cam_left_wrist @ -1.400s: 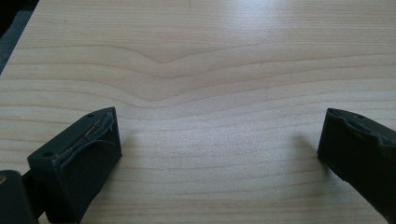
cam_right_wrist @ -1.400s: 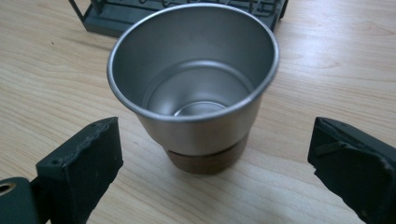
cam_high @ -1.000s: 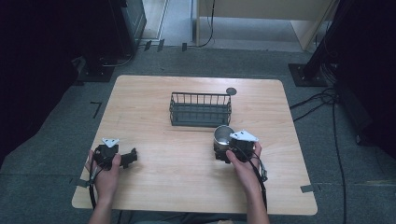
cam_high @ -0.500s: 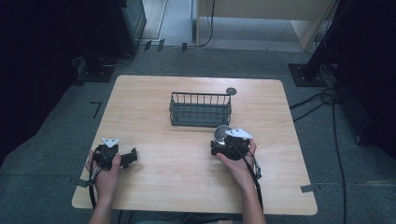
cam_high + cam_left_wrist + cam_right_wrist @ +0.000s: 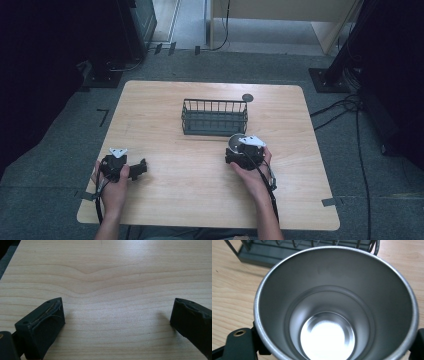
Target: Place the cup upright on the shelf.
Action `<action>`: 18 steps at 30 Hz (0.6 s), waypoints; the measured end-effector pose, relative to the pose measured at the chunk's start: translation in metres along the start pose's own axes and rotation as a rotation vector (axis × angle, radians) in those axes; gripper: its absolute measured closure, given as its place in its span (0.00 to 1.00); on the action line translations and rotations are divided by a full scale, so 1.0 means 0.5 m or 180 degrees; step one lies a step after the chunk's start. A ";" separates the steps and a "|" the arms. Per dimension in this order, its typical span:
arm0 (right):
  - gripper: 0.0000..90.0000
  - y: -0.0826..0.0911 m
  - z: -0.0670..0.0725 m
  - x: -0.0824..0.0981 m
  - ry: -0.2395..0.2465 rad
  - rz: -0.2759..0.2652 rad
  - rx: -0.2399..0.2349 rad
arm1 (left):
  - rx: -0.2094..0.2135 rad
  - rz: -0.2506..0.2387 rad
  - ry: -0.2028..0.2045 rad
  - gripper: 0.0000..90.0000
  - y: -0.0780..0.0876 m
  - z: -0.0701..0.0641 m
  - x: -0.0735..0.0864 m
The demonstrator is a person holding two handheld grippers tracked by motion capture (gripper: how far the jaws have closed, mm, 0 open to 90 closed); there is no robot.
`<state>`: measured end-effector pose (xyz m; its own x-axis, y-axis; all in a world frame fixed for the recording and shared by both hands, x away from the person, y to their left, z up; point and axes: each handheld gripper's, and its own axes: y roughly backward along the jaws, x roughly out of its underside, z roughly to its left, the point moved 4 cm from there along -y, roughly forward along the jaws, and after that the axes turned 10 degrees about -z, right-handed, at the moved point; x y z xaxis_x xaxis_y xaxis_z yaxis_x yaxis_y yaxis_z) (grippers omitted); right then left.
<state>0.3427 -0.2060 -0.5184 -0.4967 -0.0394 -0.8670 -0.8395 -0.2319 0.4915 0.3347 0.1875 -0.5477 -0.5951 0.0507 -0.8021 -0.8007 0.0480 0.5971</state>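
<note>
Light wood table (image 5: 165, 110) on grey carpet; dark room around.
Right gripper (image 5: 239, 151) jaws just closed on steel cup (image 5: 337, 305) by wire basket (image 5: 214, 118); left gripper (image 5: 117, 320) wide, nothing between.

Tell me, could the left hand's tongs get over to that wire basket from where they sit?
Probably yes. The left tongs rest open near the table's front edge, and bare wood lies between them and the wire basket. The right tongs, shut on the metal cup, sit off to the side.
</note>
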 end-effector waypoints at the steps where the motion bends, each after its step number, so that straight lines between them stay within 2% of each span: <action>1: 0.20 0.003 0.000 -0.004 -0.0022 -0.0019 -0.0021 | 0.0000 0.0000 0.0001 0.00 0.000 0.000 0.000; 18: 0.20 0.017 0.009 -0.060 -0.0020 -0.0172 -0.0112 | 0.0000 0.0000 0.0000 0.00 0.000 0.000 0.000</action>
<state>0.3494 -0.2027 -0.4877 -0.4524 -0.0199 -0.8916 -0.8569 -0.2675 0.4407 0.3347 0.1875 -0.5477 -0.5951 0.0508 -0.8021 -0.8007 0.0481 0.5971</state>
